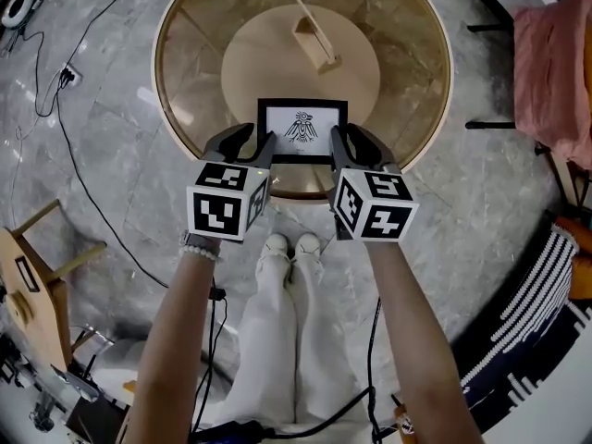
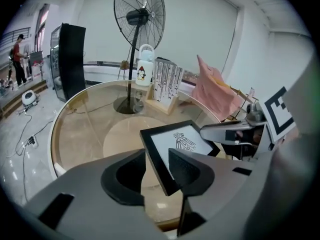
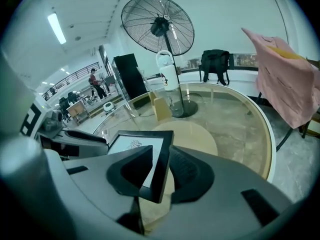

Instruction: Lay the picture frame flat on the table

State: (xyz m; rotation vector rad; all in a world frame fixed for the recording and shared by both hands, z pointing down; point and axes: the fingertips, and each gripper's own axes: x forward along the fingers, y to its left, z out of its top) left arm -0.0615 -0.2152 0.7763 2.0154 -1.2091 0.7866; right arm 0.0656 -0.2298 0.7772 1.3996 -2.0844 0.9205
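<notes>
The black picture frame with a bird drawing faces up, low over the near rim of the round glass table; I cannot tell if it rests fully on the glass. My left gripper straddles its left edge. In the left gripper view the frame stands between the jaws of the left gripper with a gap at the left pad, so it is open. My right gripper is at the right edge. There the frame fills the gap of the right gripper, which is shut on it.
A small wooden stand sits on the table's middle disc. A white bottle and a standing fan are at the far side. A pink cloth hangs on a chair at right. A wooden chair stands at left.
</notes>
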